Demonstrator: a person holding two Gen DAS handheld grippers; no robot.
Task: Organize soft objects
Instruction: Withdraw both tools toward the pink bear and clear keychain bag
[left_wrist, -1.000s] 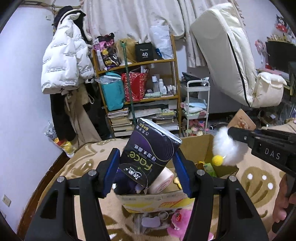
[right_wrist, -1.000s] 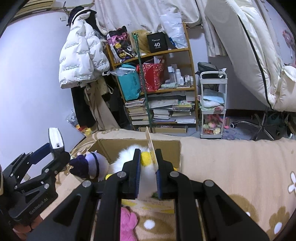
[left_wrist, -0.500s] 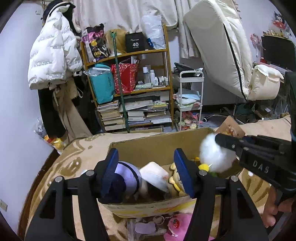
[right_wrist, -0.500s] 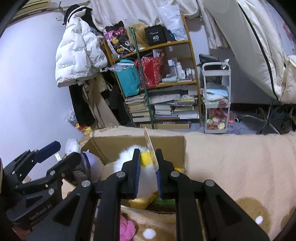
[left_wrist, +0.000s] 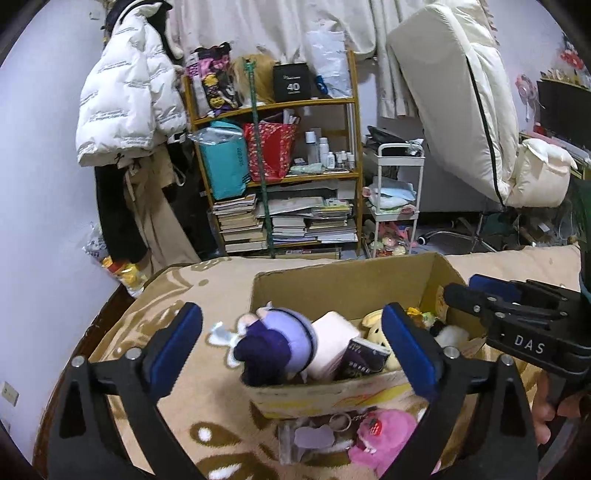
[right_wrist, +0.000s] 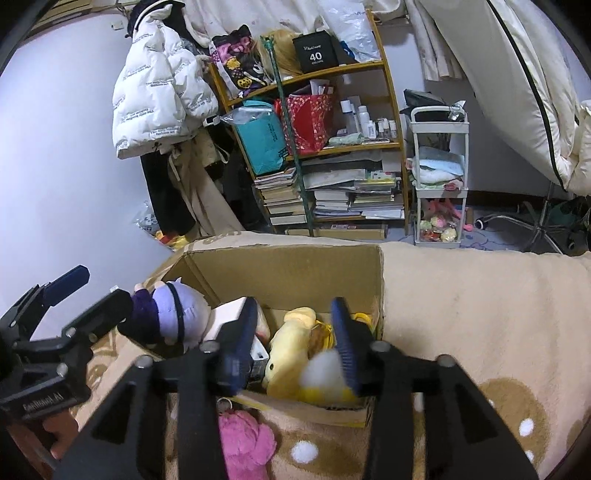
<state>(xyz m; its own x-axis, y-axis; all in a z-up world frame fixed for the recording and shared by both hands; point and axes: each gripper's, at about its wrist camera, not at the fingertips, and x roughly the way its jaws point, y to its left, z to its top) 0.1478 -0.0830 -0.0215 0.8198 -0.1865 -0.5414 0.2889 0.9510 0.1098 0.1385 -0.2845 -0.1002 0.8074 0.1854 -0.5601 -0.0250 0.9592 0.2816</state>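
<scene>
In the right wrist view, a white fluffy toy at the lower middle is blurred, its shape unclear. The pink plush below the cardboard box is partly hidden behind the right gripper. Bottle labels on the shelf are too small to read.

Left gripper jaws wide apart, nothing between them, hovering at the near-left side of the cardboard box. Inside the box: purple-hat plush at near-left corner, pink block beside it, dark tissue pack, yellow plush. Right gripper over the box's right rim. Pink plush just in front of the box.
</scene>
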